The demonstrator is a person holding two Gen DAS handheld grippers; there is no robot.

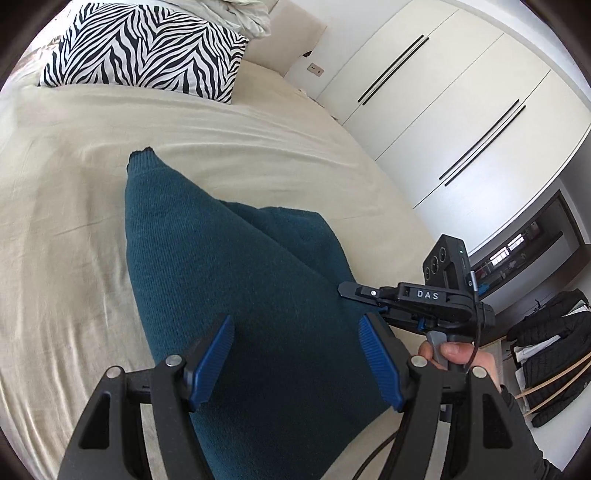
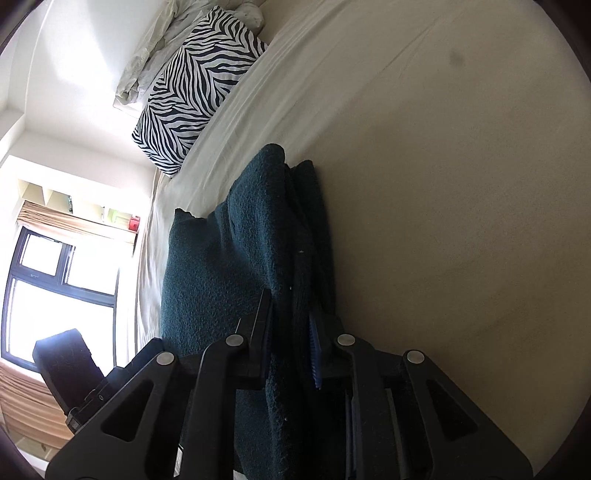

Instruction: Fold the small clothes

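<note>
A dark teal knitted garment (image 1: 221, 266) lies on the beige bed sheet (image 1: 66, 206), one layer folded over another, with a narrow end pointing toward the pillow. My left gripper (image 1: 295, 326) hovers over its near part, open, with its blue pads (image 1: 212, 354) wide apart and nothing pinched. In the right wrist view the garment (image 2: 221, 266) runs away from me, and my right gripper (image 2: 290, 312) is shut on a bunched fold of its right edge. In the left wrist view that right gripper (image 1: 349, 290) sits at the garment's right side, held by a hand (image 1: 458, 350).
A zebra-striped pillow (image 1: 147, 48) and crumpled white bedding (image 1: 243, 14) lie at the head of the bed. White wardrobe doors (image 1: 461, 103) stand beyond the bed's right side. Dark clothes (image 1: 546, 354) hang at the far right. A window (image 2: 59, 280) is on the left.
</note>
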